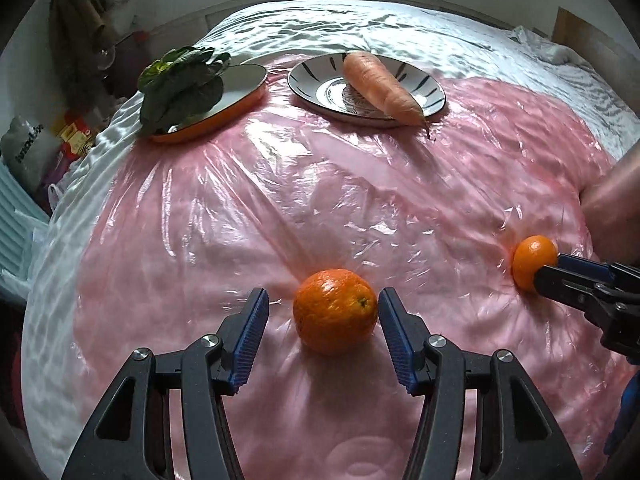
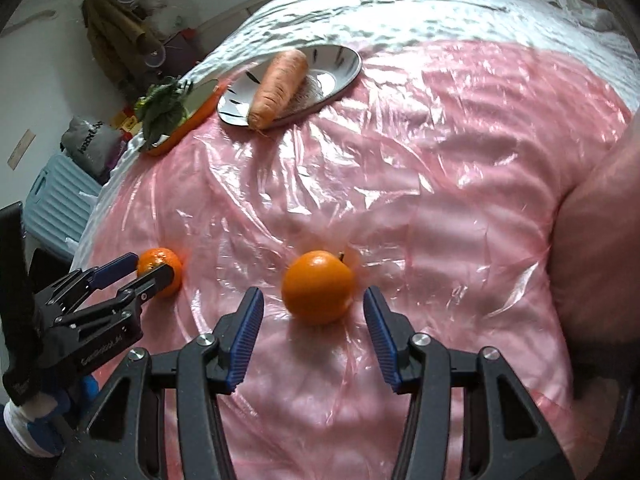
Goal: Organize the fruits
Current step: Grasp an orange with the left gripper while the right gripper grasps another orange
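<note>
Two grippers, black arms with ribbed blue pads, both spread wide, gripping nothing. Left gripper (image 1: 323,311) straddling a dimpled orange (image 1: 335,310), right pad just beside the skin, left pad apart. Right gripper (image 2: 314,300) flanking a smoother orange (image 2: 318,287), both pads apart. Both fruits resting on crinkled glossy pink plastic (image 1: 320,200). Farther off, tapered carrot (image 1: 380,87) across a striped plate (image 1: 308,76); leafy greens (image 1: 180,84) on an orange-rimmed dish (image 1: 248,80). Pale blue ribbed suitcase (image 2: 52,200) plainer from the right wrist.

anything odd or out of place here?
The carrot lies askew on the striped plate, its tip hanging over the near rim. The leafy greens spill off the orange-rimmed plate. Both oranges sit loose on the pink sheet.
</note>
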The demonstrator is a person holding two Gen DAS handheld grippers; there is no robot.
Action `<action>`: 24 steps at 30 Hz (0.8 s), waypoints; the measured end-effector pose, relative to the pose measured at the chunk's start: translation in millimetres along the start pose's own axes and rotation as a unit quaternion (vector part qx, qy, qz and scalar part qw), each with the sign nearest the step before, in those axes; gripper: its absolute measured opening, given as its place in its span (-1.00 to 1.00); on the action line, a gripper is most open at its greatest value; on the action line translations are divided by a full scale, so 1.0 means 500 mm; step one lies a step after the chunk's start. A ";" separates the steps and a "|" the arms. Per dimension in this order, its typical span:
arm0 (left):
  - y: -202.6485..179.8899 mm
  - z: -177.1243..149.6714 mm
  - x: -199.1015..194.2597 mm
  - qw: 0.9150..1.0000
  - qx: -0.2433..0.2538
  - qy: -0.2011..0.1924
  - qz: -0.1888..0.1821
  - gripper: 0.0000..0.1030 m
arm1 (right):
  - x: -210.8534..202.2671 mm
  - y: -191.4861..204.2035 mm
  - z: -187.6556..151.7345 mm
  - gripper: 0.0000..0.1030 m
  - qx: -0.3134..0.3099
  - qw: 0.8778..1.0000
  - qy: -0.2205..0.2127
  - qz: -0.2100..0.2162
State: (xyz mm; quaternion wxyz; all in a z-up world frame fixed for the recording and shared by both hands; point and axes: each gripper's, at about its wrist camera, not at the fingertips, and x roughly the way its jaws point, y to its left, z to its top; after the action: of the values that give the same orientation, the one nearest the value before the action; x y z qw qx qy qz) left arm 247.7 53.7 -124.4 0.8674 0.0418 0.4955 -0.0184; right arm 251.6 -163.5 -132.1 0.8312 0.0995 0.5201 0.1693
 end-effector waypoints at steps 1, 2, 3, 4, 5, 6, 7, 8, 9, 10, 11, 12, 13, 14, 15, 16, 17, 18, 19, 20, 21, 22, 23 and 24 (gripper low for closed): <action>0.002 -0.001 0.004 1.000 -0.001 0.002 0.001 -0.01 | 0.005 -0.002 0.001 0.90 0.003 1.000 0.002 -0.002; 0.007 -0.002 0.007 1.000 -0.004 0.004 0.000 -0.01 | 0.009 -0.005 0.002 0.90 0.007 1.000 0.003 -0.002; 0.011 -0.003 0.009 1.000 -0.008 0.005 -0.001 -0.01 | 0.013 -0.006 0.004 0.90 0.009 1.000 0.004 -0.002; 0.016 -0.005 0.010 1.000 -0.012 0.007 -0.005 -0.01 | 0.018 -0.006 0.006 0.90 0.011 1.000 0.006 -0.002; 0.019 -0.005 0.011 1.000 -0.014 0.007 -0.007 -0.01 | 0.020 -0.005 0.006 0.90 0.010 1.000 0.006 -0.002; 0.020 -0.006 0.012 1.000 -0.014 0.007 -0.009 -0.01 | 0.025 -0.004 0.009 0.90 0.009 1.000 0.007 -0.003; 0.022 -0.005 0.013 1.000 -0.013 0.007 -0.011 -0.01 | 0.027 -0.002 0.011 0.90 0.009 1.000 0.008 -0.004; 0.022 -0.004 0.014 1.000 -0.013 0.007 -0.013 -0.01 | 0.030 -0.001 0.012 0.90 0.008 1.000 0.010 -0.004; 0.023 -0.005 0.016 1.000 -0.015 0.008 -0.016 -0.01 | 0.032 0.002 0.012 0.89 0.007 1.000 0.011 -0.004; 0.024 -0.005 0.018 1.000 -0.017 0.010 -0.019 -0.01 | 0.036 0.004 0.012 0.87 0.005 1.000 0.013 -0.007; 0.024 -0.005 0.019 1.000 -0.017 0.010 -0.020 -0.01 | 0.039 0.005 0.014 0.86 0.004 1.000 0.015 -0.007; 0.024 -0.005 0.021 1.000 -0.017 0.010 -0.022 -0.01 | 0.042 0.006 0.014 0.84 0.004 1.000 0.017 -0.008; 0.024 -0.005 0.022 1.000 -0.017 0.011 -0.023 -0.01 | 0.045 0.006 0.014 0.84 0.004 1.000 0.018 -0.009; 0.023 -0.006 0.024 1.000 -0.015 0.012 -0.022 -0.01 | 0.047 0.007 0.015 0.84 0.004 1.000 0.019 -0.011; 0.024 -0.005 0.025 1.000 -0.014 0.012 -0.021 -0.01 | 0.049 0.007 0.015 0.83 0.004 1.000 0.020 -0.011; 0.023 -0.006 0.027 1.000 -0.014 0.012 -0.021 -0.01 | 0.051 0.006 0.015 0.79 0.003 1.000 0.022 -0.012; 0.025 -0.007 0.029 1.000 -0.015 0.013 -0.022 -0.01 | 0.053 0.006 0.015 0.77 0.003 1.000 0.023 -0.013; 0.025 -0.007 0.030 1.000 -0.016 0.013 -0.023 -0.01 | 0.055 0.005 0.016 0.70 0.001 1.000 0.024 -0.014; 0.026 -0.007 0.032 0.999 -0.016 0.014 -0.024 -0.01 | 0.056 0.004 0.017 0.62 0.001 1.000 0.025 -0.015; 0.027 -0.007 0.033 0.999 -0.017 0.014 -0.025 -0.01 | 0.057 0.003 0.017 0.58 0.001 1.000 0.026 -0.016; 0.028 -0.007 0.033 0.999 -0.019 0.015 -0.028 -0.02 | 0.058 0.001 0.019 0.49 0.002 1.000 0.027 -0.015; 0.030 -0.007 0.034 0.999 -0.021 0.015 -0.031 -0.04 | 0.059 -0.001 0.020 0.47 0.004 1.000 0.027 -0.014; 0.032 -0.007 0.034 0.999 -0.023 0.015 -0.034 -0.06 | 0.059 -0.002 0.021 0.47 0.004 1.000 0.028 -0.013; 0.035 -0.006 0.034 0.999 -0.024 0.015 -0.037 -0.15 | 0.059 -0.003 0.022 0.47 0.004 1.000 0.028 -0.011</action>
State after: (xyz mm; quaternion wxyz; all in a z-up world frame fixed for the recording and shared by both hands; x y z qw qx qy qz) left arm 255.0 71.4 -139.6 0.8592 0.0027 0.5101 -0.0385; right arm 273.5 -153.3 -152.3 0.8178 0.0927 0.5448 0.1604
